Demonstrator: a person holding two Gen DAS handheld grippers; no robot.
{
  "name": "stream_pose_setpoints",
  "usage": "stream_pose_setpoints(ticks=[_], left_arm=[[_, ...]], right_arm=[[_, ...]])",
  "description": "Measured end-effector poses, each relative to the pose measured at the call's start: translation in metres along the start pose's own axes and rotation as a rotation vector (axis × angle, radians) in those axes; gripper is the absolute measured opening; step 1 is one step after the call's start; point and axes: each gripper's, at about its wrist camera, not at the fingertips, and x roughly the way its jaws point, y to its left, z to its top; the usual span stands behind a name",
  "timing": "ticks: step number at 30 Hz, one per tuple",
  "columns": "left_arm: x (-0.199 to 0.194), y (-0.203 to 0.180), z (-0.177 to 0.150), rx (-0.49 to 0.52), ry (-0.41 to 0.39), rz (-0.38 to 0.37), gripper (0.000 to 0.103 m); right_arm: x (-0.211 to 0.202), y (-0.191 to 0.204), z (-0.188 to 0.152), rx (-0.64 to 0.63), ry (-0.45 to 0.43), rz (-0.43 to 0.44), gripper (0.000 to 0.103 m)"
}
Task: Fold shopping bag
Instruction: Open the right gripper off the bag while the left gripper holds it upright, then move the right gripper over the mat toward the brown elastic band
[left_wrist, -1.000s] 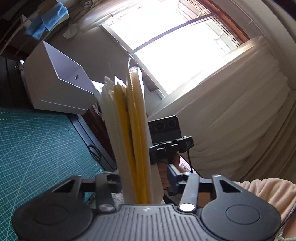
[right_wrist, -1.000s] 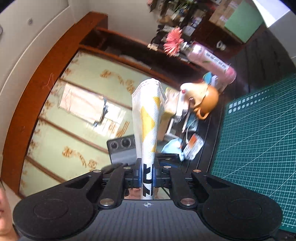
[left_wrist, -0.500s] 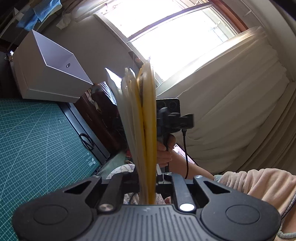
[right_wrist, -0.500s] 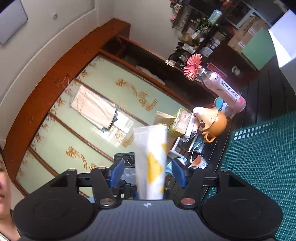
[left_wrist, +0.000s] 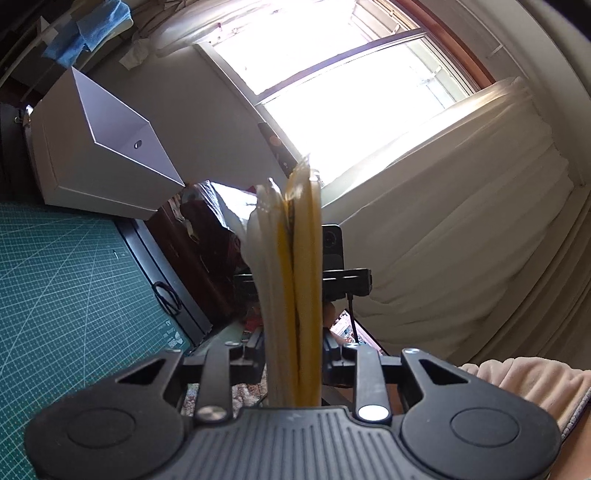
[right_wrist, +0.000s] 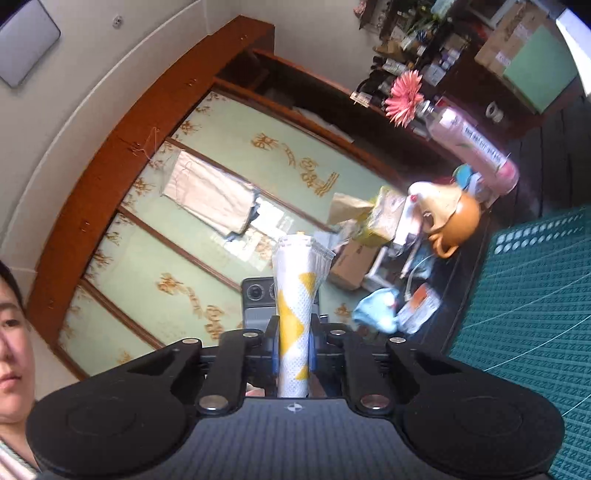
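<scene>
Two grippers are meeting face to face, each clamping one end of the bundled shopping bag (left_wrist: 291, 288). At centre frame the left gripper (left_wrist: 293, 350) is pinching a thick stack of white and yellow layers, its jaws having just eased wider; the right gripper (right_wrist: 294, 350), jaws just narrowed, is squeezing a slimmer folded strip. Bag is being held aloft, clear of the green surface (left_wrist: 70, 291) at lower left, apparently to bring both ends together for another fold.

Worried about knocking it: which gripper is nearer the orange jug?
Left, probably. The orange jug sits beyond the left gripper, far ahead of the right gripper. Left jaws just opened further, right closed, shopping bag between both.
</scene>
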Motion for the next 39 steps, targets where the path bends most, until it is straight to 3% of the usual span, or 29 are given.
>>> stream_pose_setpoints(ticks=[4, 8, 11, 14, 17, 19, 23, 25, 27, 30, 32, 36, 39], left_arm=[[0.002, -0.002, 0.001, 0.0, -0.021, -0.006, 0.025], [0.004, -0.009, 0.004, 0.021, -0.032, -0.008, 0.017], [0.007, -0.016, 0.003, 0.029, -0.052, 0.021, 0.017], [0.011, -0.024, 0.001, 0.057, -0.08, 0.099, 0.015], [0.015, -0.03, 0.0, 0.101, -0.158, 0.229, 0.015], [0.016, -0.035, 0.0, 0.158, -0.227, 0.388, 0.015], [0.022, -0.038, -0.003, 0.225, -0.319, 0.638, 0.015], [0.025, -0.039, -0.004, 0.257, -0.351, 0.75, 0.015], [0.029, -0.042, -0.005, 0.297, -0.374, 0.82, 0.015], [0.034, -0.048, -0.007, 0.346, -0.392, 0.833, 0.014], [0.039, -0.05, -0.007, 0.35, -0.407, 0.825, 0.014], [0.036, -0.054, -0.01, 0.287, -0.463, 0.764, 0.014], [0.033, -0.047, -0.008, 0.169, -0.518, 0.713, 0.014]], right_arm=[[0.001, 0.003, -0.002, 0.002, 0.009, 0.022, 0.013], [-0.001, 0.003, -0.002, 0.012, 0.0, 0.03, 0.013], [-0.003, 0.003, -0.003, 0.023, 0.0, 0.042, 0.016], [-0.007, 0.003, -0.001, 0.018, -0.006, 0.032, 0.024], [-0.024, 0.005, 0.003, -0.025, -0.076, -0.046, 0.04], [-0.041, 0.006, 0.005, -0.037, -0.15, -0.124, 0.046], [-0.064, 0.017, 0.0, -0.039, -0.289, -0.324, 0.051], [-0.063, 0.031, -0.011, -0.012, -0.37, -0.403, 0.06], [-0.055, 0.033, -0.022, 0.059, -0.387, -0.361, 0.061], [-0.043, 0.029, -0.034, 0.132, -0.426, -0.331, 0.061], [-0.04, 0.027, -0.037, 0.145, -0.466, -0.384, 0.061], [-0.036, 0.018, -0.041, 0.179, -0.561, -0.58, 0.061], [-0.022, 0.018, -0.048, 0.202, -0.661, -0.823, 0.061]])
